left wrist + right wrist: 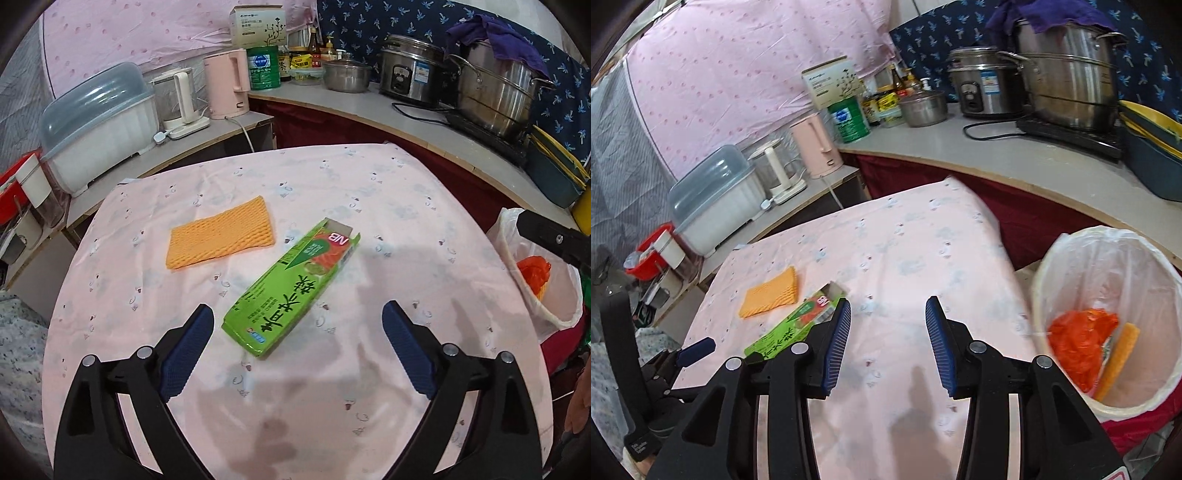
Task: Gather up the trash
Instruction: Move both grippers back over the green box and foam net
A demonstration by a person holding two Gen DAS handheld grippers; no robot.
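Note:
A flattened green carton (291, 284) lies on the pink tablecloth (332, 387), its near end between the fingers of my open, empty left gripper (297, 317). An orange foam net (219, 232) lies flat beyond it to the left. Both show in the right wrist view, the carton (798, 325) partly hidden behind my left finger and the foam net (770, 293) farther back. My right gripper (888, 314) is open and empty above the cloth. The lined trash bin (1052, 295) stands to its right, holding orange plastic (1078, 343) and a foam strip (1119, 358).
The bin (517, 258) stands off the table's right edge. My right gripper (554, 236) reaches in above it. Counters behind hold a covered dish rack (99, 125), kettles (225, 85), a rice cooker (413, 70) and a steel pot (495, 96).

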